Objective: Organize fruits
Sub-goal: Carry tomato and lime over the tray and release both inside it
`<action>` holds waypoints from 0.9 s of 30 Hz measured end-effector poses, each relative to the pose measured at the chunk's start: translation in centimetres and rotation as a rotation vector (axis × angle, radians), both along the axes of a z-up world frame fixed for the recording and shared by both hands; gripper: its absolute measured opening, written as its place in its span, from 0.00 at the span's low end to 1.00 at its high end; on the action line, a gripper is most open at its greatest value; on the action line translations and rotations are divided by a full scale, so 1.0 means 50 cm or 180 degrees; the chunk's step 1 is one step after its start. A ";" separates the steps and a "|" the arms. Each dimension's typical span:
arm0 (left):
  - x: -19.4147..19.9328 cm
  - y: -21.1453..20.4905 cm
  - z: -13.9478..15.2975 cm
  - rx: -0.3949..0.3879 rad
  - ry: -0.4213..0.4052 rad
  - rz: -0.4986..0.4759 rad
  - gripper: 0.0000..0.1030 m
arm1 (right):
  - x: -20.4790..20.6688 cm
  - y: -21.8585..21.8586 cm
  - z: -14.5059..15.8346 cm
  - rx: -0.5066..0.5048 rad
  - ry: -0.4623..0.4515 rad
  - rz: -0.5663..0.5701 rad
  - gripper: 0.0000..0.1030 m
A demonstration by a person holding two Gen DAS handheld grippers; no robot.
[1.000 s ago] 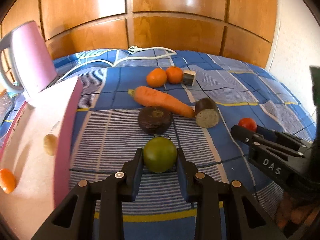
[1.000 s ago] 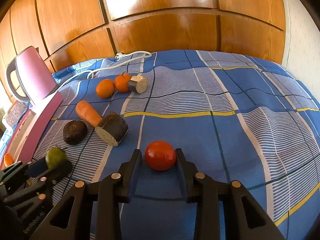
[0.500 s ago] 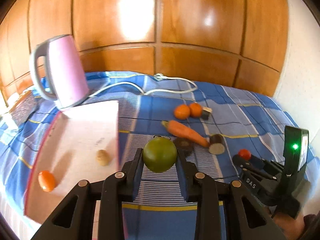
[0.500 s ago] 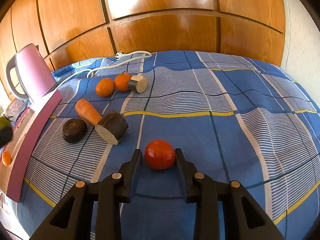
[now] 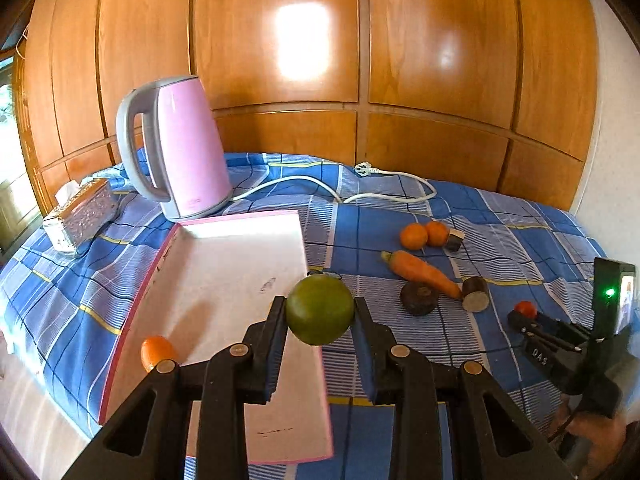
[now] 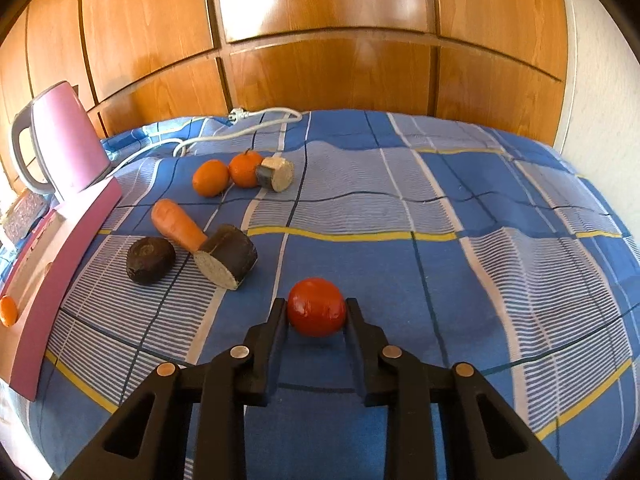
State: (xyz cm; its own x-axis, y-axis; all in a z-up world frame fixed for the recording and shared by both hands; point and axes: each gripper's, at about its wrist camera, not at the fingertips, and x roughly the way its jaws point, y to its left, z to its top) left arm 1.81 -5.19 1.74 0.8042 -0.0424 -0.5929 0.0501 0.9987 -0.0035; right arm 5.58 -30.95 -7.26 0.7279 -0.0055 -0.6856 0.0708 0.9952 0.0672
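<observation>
Your left gripper (image 5: 320, 320) is clamped on the green fruit (image 5: 319, 309), both pads tight against its sides, and it's up in the air over the near right part of the pink tray (image 5: 224, 264). A small orange fruit (image 5: 157, 352) sits in that tray near its front left edge.

Your right gripper (image 6: 317, 320) has its jaws closed in on the red tomato (image 6: 317, 307), which sits on the blue checked bedspread (image 6: 440, 216) with a pad against each side.

Rest of the pile, from the right wrist view: a carrot (image 6: 176, 226) lying with its tip against a dark cut loaf piece (image 6: 228, 258), a dark round beet (image 6: 151, 260) just beside them, and further back two oranges (image 6: 228, 174) touching each other, with a smaller cut piece (image 6: 276, 174) against the right one. The pink kettle (image 5: 180, 148) stands behind the tray, white cord (image 5: 360, 192) trailing across the bed, and a silver tissue box (image 5: 80, 216) is off to its left.
</observation>
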 end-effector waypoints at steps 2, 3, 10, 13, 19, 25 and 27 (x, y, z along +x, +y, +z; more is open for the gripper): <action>0.000 0.004 -0.002 -0.0005 0.0005 0.0011 0.31 | -0.004 0.001 0.008 0.0030 0.0001 -0.0002 0.27; 0.000 0.005 -0.003 -0.0012 0.0008 0.0017 0.31 | -0.008 0.004 0.015 0.0037 -0.0016 0.0017 0.27; -0.002 0.028 -0.012 -0.0039 0.0046 0.0087 0.31 | -0.023 0.068 0.072 0.0133 -0.0179 0.0379 0.27; -0.001 0.046 -0.013 -0.0067 0.0047 0.0149 0.31 | -0.022 0.113 0.088 0.0198 -0.0184 0.0633 0.27; 0.013 0.119 -0.022 -0.0203 0.0107 0.0438 0.31 | -0.013 0.206 0.101 0.0351 -0.0071 0.1122 0.27; 0.027 0.209 -0.028 -0.0369 0.0161 0.0747 0.31 | 0.003 0.314 0.118 0.0478 0.0035 0.1618 0.27; 0.033 0.231 -0.029 -0.0439 0.0180 0.0781 0.31 | 0.009 0.343 0.121 0.0467 0.0077 0.1744 0.27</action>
